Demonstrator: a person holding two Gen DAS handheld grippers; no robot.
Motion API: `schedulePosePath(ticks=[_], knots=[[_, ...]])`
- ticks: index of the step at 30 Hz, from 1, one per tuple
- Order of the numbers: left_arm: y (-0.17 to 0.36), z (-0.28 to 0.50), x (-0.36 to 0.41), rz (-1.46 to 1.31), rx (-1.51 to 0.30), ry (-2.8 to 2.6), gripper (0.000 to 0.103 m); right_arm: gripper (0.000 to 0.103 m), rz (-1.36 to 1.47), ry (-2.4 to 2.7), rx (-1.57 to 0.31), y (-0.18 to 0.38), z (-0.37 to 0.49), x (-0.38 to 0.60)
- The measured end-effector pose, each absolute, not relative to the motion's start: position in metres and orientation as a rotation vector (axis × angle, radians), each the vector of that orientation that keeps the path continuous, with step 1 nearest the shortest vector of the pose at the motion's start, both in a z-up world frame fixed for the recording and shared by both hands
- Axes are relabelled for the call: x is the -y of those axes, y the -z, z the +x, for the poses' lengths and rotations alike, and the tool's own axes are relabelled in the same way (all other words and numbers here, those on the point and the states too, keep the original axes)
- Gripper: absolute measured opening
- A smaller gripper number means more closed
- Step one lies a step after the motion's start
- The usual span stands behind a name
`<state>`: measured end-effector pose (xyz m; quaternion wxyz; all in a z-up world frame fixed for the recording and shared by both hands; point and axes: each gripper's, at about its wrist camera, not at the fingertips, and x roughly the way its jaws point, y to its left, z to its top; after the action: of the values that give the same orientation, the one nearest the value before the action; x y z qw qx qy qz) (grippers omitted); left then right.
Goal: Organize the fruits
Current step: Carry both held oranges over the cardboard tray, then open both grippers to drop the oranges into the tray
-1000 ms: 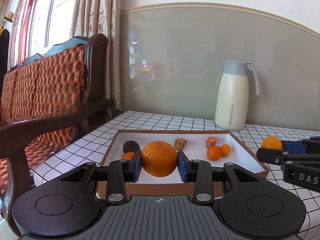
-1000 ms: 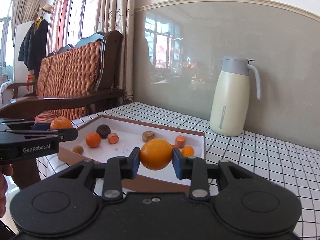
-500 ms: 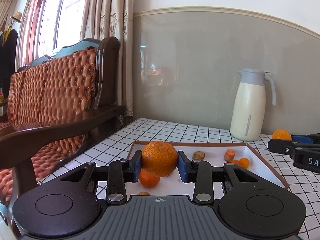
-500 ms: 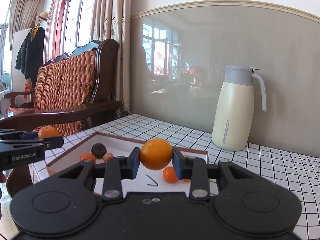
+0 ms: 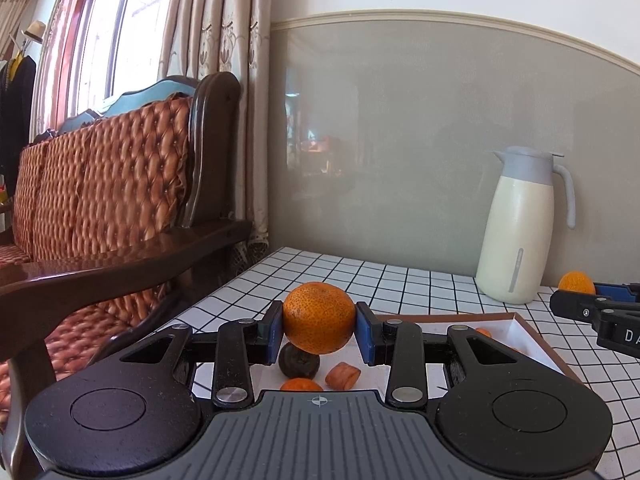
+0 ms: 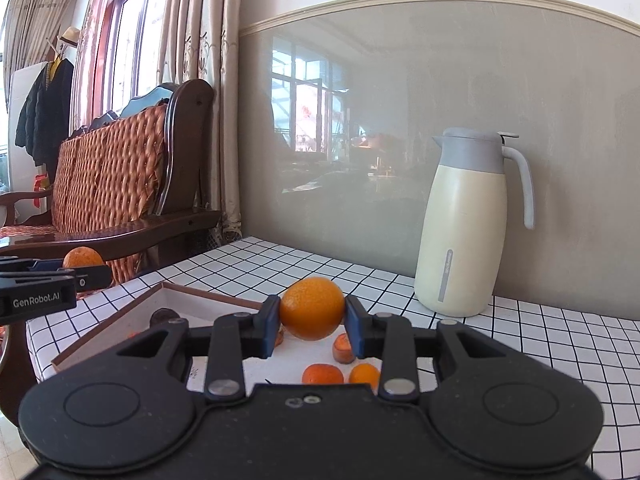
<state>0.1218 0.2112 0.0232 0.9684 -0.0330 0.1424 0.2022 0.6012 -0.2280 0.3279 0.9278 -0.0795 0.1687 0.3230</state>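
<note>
We hold one fruit in each tool. The left gripper (image 5: 319, 334) is clenched on a speckled orange (image 5: 319, 317), blue pads pressed to both flanks. The right gripper (image 6: 311, 325) is clenched on a smooth orange (image 6: 311, 307) the same way. Neither grip has loosened over the last second; the gap looks the same in every view.

What has changed is the ground beneath. A second ago both fruits hung over the middle of the white tray (image 6: 180, 299), with most of its floor in view. Now the tray has slid low and off to one side in each view, and checked tablecloth (image 5: 352, 276) fills the space ahead. Both tools have travelled sideways, level, fruit aloft and clear of everything.

Still in the tray: a dark round fruit (image 5: 299, 363), a cut orange piece (image 5: 342, 375), small oranges (image 6: 322, 374).

Our reading: the two large oranges are being carried out of the tray, away from the small pieces, to be sorted elsewhere. The destination is not in view. The cream jug (image 6: 466, 232) stands on the table beyond the tray, near the wall; worth keeping clear of.
</note>
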Motion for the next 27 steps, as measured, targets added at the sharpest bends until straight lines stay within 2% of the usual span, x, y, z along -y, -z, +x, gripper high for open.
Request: schedulePosePath(ticks=[27], knots=[[-0.01,0.183,-0.243,-0.077,-0.375,-0.405,0.037,0.026,-0.187,-0.632,-0.4,-0.314,0.653,0.211]])
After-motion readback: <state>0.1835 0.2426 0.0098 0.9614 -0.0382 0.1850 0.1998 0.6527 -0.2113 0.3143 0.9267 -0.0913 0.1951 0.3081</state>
